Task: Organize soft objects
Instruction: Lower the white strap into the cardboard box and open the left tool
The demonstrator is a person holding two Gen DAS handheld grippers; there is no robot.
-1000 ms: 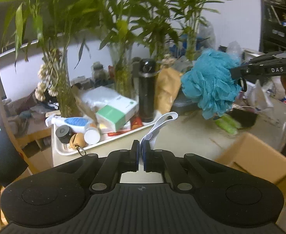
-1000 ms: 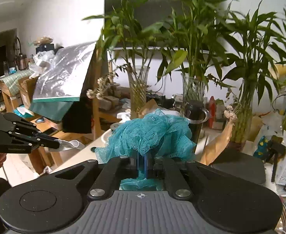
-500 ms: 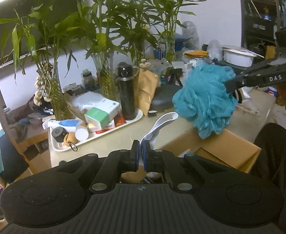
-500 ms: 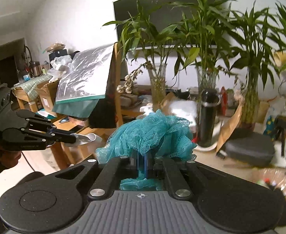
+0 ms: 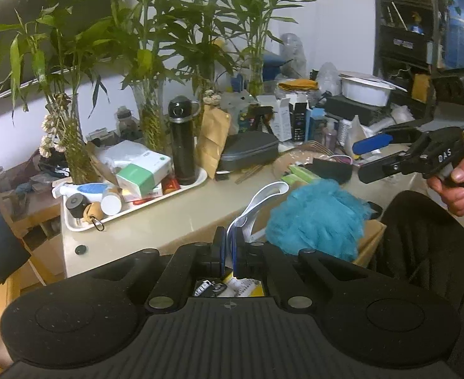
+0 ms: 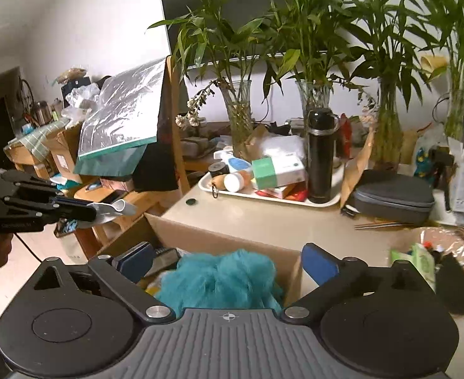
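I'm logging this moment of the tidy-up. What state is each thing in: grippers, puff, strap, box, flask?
Right gripper: jaws opening, nothing between the pads.
Left gripper: shut on the white strap.
Teal bath puff: loose, lying in the box.
Cardboard box: open at the top.
Black flask: upright on the white tray, lid on.

A white tray (image 6: 295, 200) sat at mid-frame on the beige table (image 6: 263, 221), carrying a black flask (image 6: 321, 154) and a green-and-white box (image 6: 277, 170). Bamboo stalks in glass vases (image 6: 239, 120) stood behind. A grey zipped case (image 6: 393, 195) lay at right.
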